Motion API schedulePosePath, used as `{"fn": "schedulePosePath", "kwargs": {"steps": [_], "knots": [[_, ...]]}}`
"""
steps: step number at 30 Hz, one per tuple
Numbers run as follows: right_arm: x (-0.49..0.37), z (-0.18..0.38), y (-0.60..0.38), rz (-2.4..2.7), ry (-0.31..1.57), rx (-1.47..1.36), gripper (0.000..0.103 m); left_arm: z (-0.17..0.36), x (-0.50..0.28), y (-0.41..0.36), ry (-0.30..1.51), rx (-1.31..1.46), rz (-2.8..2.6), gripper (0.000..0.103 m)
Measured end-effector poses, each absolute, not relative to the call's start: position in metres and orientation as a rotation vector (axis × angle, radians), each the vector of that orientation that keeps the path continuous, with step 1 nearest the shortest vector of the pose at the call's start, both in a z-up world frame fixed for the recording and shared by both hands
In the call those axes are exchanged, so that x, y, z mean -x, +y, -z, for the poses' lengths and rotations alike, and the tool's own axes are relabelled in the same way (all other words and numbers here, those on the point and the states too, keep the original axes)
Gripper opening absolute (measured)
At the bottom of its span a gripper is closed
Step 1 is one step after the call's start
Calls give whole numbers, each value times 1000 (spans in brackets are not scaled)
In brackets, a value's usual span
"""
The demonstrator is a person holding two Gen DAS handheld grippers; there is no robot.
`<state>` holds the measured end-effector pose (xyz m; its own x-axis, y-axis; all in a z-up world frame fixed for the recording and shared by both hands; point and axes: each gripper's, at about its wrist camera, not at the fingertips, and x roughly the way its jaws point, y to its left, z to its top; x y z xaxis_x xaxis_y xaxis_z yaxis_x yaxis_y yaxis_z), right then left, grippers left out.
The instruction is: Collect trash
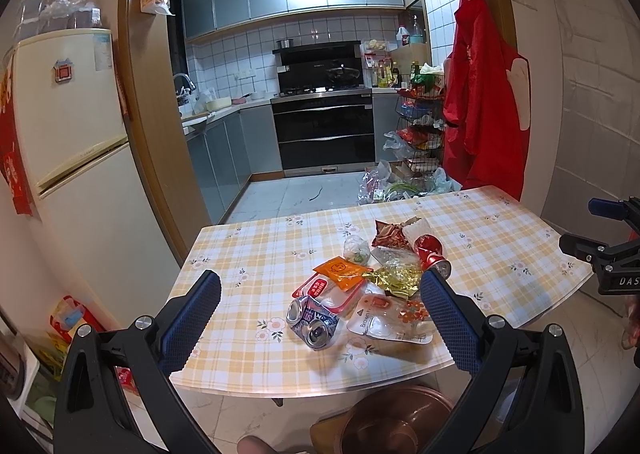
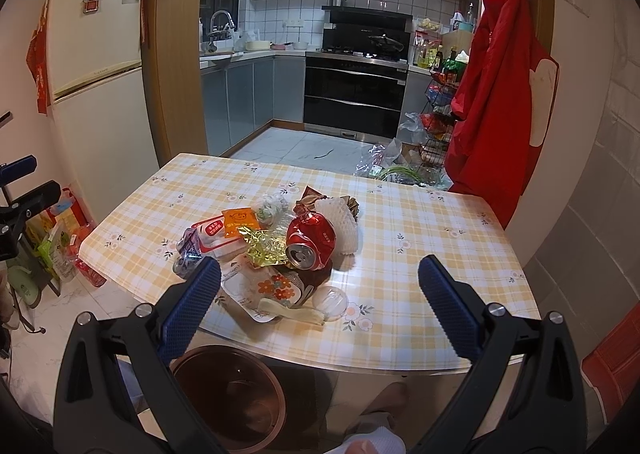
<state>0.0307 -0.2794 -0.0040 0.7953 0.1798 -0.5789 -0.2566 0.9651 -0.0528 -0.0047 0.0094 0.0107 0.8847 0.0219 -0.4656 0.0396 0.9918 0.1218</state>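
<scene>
Trash lies in a loose heap on the desk, which wears a yellow checked cloth with small flowers, and the crushed red can serves as the landmark in the middle of that heap. Touching the red can on its left side is a crumpled gold foil wrapper. Beyond the foil, farther left of the red can, sit an orange sachet and a clear box with a red rim, and at the far left edge of the heap lies a crushed silver and purple can. Just behind the red can is a white foam net sleeve, with a brown wrapper beside it. In front of the red can, toward the near edge of the desk, lie a flat clear blister pack with a flower print and a small clear round lid. Below the near edge of the desk, in front of the red can, a brown round bin stands on the floor. The left gripper hovers above the near side of the heap with its jaws spread wide and nothing between them. The right gripper hangs in front of the red can, jaws likewise spread wide and holding nothing. A cream fridge stands well left of the red can, and a red apron hangs on the wall far behind it to the right.
</scene>
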Motion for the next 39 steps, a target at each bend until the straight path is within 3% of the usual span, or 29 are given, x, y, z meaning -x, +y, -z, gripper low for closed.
{"fn": "schedulePosePath", "kwargs": {"steps": [39], "knots": [[-27, 1, -281, -233, 607, 132, 97, -11, 11, 9, 480, -115, 7, 98]]}}
